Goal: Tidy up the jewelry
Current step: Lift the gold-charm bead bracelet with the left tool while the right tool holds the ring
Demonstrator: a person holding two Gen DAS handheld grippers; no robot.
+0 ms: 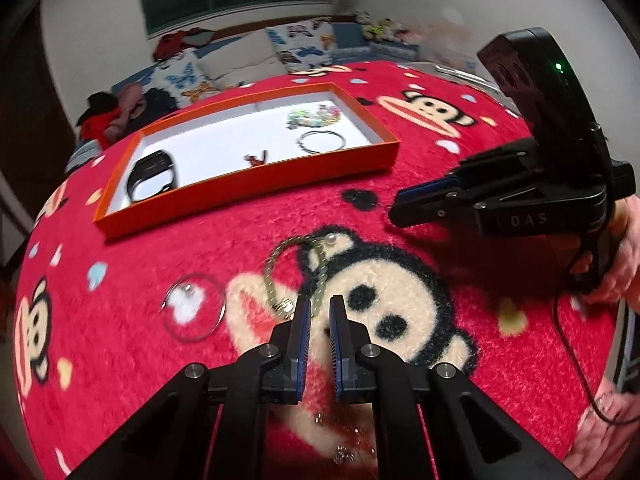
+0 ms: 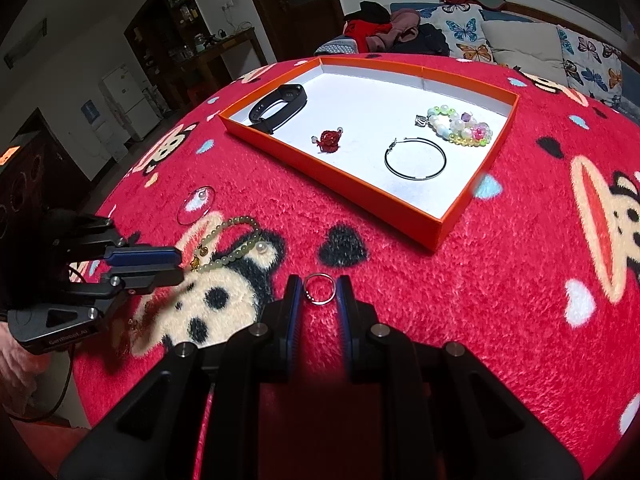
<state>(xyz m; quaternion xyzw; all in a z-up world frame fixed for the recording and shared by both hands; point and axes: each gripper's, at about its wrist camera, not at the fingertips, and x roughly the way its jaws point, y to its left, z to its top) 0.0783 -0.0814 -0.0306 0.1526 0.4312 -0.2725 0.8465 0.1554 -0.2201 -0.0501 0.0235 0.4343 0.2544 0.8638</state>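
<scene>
An orange tray [image 1: 256, 176] [image 2: 460, 216] with a white floor holds a black watch band [image 1: 152, 174] [image 2: 278, 106], a red charm [image 2: 328, 139], a dark hoop [image 1: 322, 141] [image 2: 415, 158] and a bright bead bracelet [image 2: 460, 126]. On the red blanket lie a green bead bracelet [image 1: 298, 268] [image 2: 230, 246], a clear hoop earring [image 1: 194, 306] [image 2: 196, 205] and a silver ring [image 2: 319, 289]. My left gripper [image 1: 319, 306] [image 2: 178, 266] is open, its fingertips over the green bracelet. My right gripper [image 2: 319, 286] [image 1: 400, 202] is open with the ring between its fingers.
The red monkey-print blanket [image 2: 500, 300] covers the table. Small metal pieces [image 1: 344, 454] lie on it under my left gripper. A sofa with butterfly cushions [image 2: 520, 46] and piled clothes [image 2: 384, 28] stands behind the table. A person's hand [image 1: 624, 256] holds the right gripper.
</scene>
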